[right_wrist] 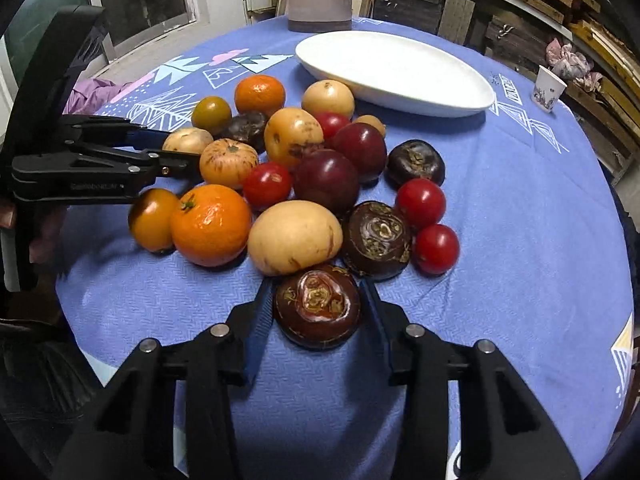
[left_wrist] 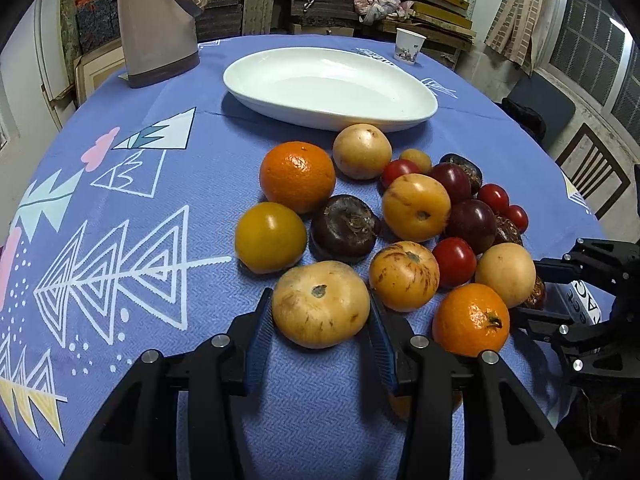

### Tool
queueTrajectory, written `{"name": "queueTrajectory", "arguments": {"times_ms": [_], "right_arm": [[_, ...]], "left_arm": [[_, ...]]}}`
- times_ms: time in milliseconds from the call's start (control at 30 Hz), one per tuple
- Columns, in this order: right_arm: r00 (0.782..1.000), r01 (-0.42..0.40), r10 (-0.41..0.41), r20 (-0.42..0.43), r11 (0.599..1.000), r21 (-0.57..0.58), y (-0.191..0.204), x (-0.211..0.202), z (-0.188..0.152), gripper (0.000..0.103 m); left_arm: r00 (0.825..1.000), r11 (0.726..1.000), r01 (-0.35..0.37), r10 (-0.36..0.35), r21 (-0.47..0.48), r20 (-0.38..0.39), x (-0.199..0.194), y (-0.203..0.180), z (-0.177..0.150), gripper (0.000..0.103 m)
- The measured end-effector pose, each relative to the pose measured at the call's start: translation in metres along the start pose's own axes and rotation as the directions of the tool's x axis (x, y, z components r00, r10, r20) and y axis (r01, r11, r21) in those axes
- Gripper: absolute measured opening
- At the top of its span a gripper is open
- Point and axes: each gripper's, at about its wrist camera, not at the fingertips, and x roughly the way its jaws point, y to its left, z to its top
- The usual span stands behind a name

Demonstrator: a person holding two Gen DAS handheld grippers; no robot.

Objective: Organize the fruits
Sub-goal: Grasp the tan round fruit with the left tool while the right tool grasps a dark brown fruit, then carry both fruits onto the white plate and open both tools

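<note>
A heap of fruit lies on the blue tablecloth (left_wrist: pixel 140 340): oranges (left_wrist: pixel 297 176), tan-yellow round fruits, red tomatoes (left_wrist: pixel 454 261), dark plums (left_wrist: pixel 472 226) and dark brown water chestnuts (left_wrist: pixel 344 228). My left gripper (left_wrist: pixel 319 298) is shut on the nearest tan-yellow fruit (left_wrist: pixel 320 304), one blue pad on each side of it. In the right wrist view my right gripper (right_wrist: pixel 317 292) is shut on the nearest dark brown water chestnut (right_wrist: pixel 318 306), which rests on the cloth. The left gripper (right_wrist: pixel 176 150) shows there at the left, a hand behind it.
An empty white oval plate (left_wrist: pixel 244 80) stands behind the heap. A tall beige jug (left_wrist: pixel 156 28) is at the back left and a paper cup (left_wrist: pixel 409 46) at the back right. Chairs and stacked shelves ring the round table.
</note>
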Motion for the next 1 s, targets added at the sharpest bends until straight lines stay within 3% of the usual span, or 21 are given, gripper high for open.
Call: {"name": "queueTrajectory", "arguments": {"times_ms": [533,767,867,1000], "right_arm": [[0.992,-0.032,0.024,0.122,0.997,0.068,-0.028,-0.052,0.006,0.042],[0.976,-0.015,0.01,0.216,1.0,0.023,-0.043,-0.072,0.071,0.042],[0.977,-0.021,0.014,0.212,0.999,0.033,-0.062,-0.055,0.115,0.042],[0.989,-0.034,0.021,0.147,0.996,0.088,-0.086,-0.006,0.161,0.042]], "left_arm": [[0.994,1.0,0.017,-0.017,0.001,0.106,-0.042,-0.003,0.01,0.045],[0.985,0.999,-0.016,0.008,0.049,0.171,-0.054,-0.005,0.053,0.045],[0.985,0.996,-0.049,0.037,0.068,0.169,-0.041,-0.005,0.087,0.045],[0.991,0.995,-0.066,0.057,0.07,0.124,-0.004,-0.004,0.13,0.045]]}}
